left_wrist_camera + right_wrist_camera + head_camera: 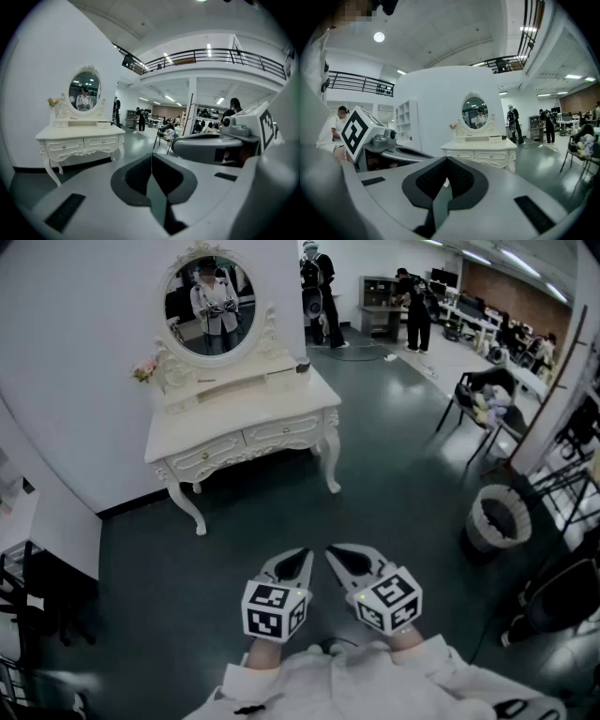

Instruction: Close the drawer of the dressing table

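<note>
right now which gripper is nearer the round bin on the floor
Right. The right gripper has the bin on the floor off to its right, well apart; the left gripper is further, on the right one's other side.

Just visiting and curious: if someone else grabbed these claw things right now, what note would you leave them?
Left claw: shut, empty. Right claw: shut, empty. Both side by side over the floor, well short of the table.
It stands against the wall ahead; the small drawer under its mirror looks pulled out.
Done: nothing yet.
To do: walk up, push that drawer shut.
</note>
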`<state>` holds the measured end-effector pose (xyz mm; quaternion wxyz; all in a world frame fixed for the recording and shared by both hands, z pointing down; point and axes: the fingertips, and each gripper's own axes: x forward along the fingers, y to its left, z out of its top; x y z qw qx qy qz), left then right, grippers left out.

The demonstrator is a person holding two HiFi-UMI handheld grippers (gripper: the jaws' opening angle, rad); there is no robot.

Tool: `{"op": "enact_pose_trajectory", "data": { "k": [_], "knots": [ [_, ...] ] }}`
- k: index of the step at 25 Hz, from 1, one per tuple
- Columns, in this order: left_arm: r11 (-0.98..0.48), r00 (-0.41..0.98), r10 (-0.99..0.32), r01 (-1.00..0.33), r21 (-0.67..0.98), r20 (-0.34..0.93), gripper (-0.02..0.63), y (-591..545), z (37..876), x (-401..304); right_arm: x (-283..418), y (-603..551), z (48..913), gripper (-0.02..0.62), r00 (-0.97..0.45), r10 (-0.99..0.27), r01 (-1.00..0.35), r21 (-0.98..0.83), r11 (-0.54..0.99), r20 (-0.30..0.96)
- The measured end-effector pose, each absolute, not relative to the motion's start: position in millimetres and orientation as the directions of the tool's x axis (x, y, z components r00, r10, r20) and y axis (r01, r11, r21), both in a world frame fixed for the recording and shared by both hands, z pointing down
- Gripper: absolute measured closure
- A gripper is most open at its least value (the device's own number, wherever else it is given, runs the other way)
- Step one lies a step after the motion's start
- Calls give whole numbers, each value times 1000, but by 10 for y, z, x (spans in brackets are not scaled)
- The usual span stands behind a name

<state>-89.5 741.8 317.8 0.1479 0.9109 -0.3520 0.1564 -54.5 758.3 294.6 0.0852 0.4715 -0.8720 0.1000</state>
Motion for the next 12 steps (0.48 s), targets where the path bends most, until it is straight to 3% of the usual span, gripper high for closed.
{"op": "enact_pose_trajectory", "data": {
  "k": [12],
  "knots": [
    [-728,726,-561,-661,179,397,597,7381,3278,-946,-710,7516,3049,589,-556,-796,-830,-111,546,240]
  ]
}}
